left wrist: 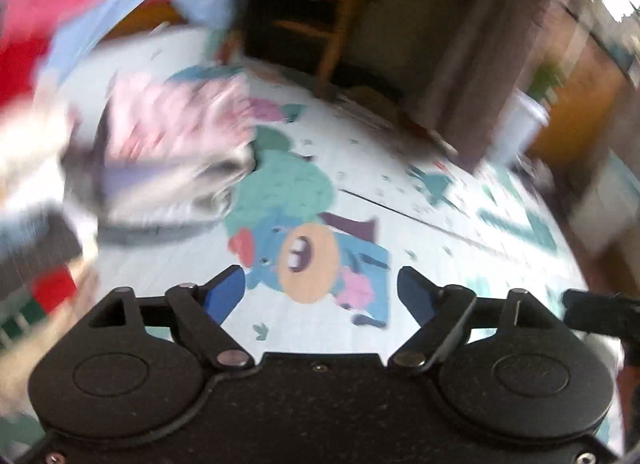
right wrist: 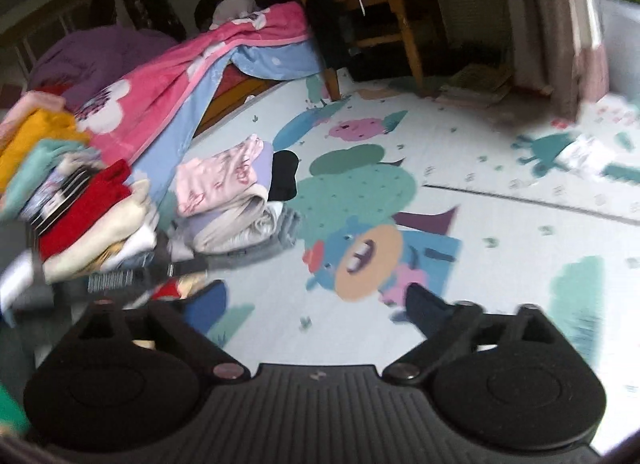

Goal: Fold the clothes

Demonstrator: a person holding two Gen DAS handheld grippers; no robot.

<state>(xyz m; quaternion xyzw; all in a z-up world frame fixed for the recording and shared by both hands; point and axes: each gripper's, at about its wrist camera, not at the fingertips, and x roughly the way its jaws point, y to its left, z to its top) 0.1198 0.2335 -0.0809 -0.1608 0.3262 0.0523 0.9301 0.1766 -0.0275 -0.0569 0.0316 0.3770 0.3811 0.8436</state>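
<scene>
Cartoon play mat (right wrist: pixel 500 248) bears folded clothes (right wrist: pixel 236 200); both tools gape empty.

Folded clothes (right wrist: pixel 236 200) lie stacked on floor mat (right wrist: pixel 500 248).

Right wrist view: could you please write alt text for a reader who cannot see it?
The open right gripper hovers empty over a pale play mat printed with cartoon monsters. To its left a stack of folded clothes, pink on top, sits on the mat beside a taller, untidy clothes pile. Behind are a pink and blue blanket and a wooden chair.
</scene>
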